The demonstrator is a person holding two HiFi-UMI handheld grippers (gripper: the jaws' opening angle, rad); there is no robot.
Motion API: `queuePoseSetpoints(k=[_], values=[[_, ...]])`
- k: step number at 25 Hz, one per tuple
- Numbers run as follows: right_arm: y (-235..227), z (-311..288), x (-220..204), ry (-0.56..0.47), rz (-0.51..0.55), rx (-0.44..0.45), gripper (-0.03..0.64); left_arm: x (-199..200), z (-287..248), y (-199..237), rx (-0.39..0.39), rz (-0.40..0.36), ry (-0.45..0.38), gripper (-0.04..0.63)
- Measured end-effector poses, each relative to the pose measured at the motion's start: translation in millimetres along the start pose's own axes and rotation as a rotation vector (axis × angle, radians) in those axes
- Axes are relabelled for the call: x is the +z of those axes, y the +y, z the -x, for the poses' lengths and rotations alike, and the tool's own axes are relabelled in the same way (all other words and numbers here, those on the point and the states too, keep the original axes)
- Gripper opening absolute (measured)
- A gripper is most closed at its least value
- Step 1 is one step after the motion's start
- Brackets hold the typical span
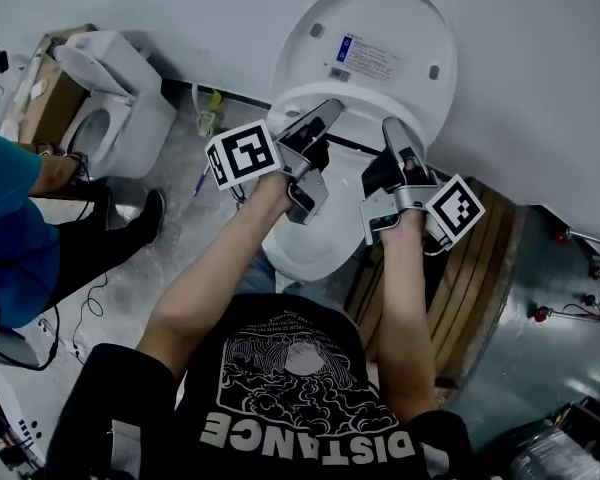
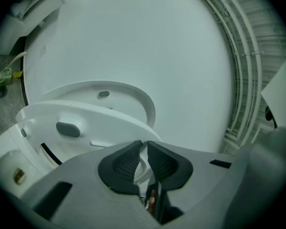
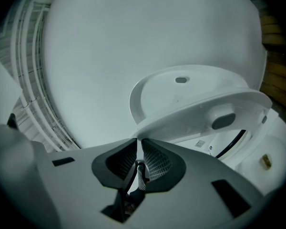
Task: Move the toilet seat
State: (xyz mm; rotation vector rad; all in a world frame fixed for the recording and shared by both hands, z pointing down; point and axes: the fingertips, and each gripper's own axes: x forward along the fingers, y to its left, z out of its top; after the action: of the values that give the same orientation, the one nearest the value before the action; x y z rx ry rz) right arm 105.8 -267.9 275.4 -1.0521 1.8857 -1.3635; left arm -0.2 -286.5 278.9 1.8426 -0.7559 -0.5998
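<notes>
The white toilet seat (image 1: 358, 94) is tilted partway up over the bowl (image 1: 310, 253), and its lid (image 1: 380, 28) stands upright against the wall. My left gripper (image 1: 325, 108) is shut on the seat's left rim. My right gripper (image 1: 392, 126) is shut on its right rim. In the left gripper view the jaws (image 2: 144, 144) pinch the seat's thin edge (image 2: 86, 113), and a grey bumper (image 2: 68, 129) shows on the underside. The right gripper view shows the same: jaws (image 3: 139, 142) closed on the seat edge (image 3: 200, 111), with the lid (image 3: 148, 42) behind.
A second white toilet (image 1: 110, 98) and a cardboard box (image 1: 40, 98) stand at the left. A person in a blue top (image 1: 10, 228) is beside them. Stacked wooden boards (image 1: 480, 268) lie right of the bowl. Cables run over the grey floor (image 1: 190, 218).
</notes>
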Motion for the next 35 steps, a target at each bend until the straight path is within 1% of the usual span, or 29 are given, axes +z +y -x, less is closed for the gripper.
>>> queuePoseSetpoints(k=[4, 8, 12, 16, 19, 29, 35], values=[[10.1, 0.6, 4.3, -0.015, 0.041, -0.007, 0.051, 2.8, -1.1, -11.5, -0.012, -0.058, 0.01, 0.051], [16.8, 4.2, 6.5, -0.04, 0.064, -0.002, 0.049, 1.0, -1.8, -20.1, -0.042, -0.069, 0.022, 0.046], [13.3, 1.9, 8.5, -0.06, 0.089, 0.002, 0.048, -0.3, -6.5, -17.2, -0.067, -0.082, 0.035, 0.043], [-9.0, -37.0, 25.9, -0.06, 0.075, -0.046, 0.048, 22.8, -39.9, 6.5, -0.031, -0.069, 0.07, 0.04], [-18.9, -62.9, 40.4, -0.065, 0.069, -0.06, 0.048, 38.8, -63.4, 18.9, -0.017, -0.068, 0.084, 0.038], [-29.7, -85.9, 58.0, -0.096, 0.114, -0.092, 0.046, 52.3, -89.4, 30.0, -0.023, -0.084, 0.117, 0.035], [-53.1, -125.7, 88.2, -0.097, 0.142, -0.137, 0.044, 71.8, -132.1, 58.9, 0.022, -0.091, 0.146, 0.026]])
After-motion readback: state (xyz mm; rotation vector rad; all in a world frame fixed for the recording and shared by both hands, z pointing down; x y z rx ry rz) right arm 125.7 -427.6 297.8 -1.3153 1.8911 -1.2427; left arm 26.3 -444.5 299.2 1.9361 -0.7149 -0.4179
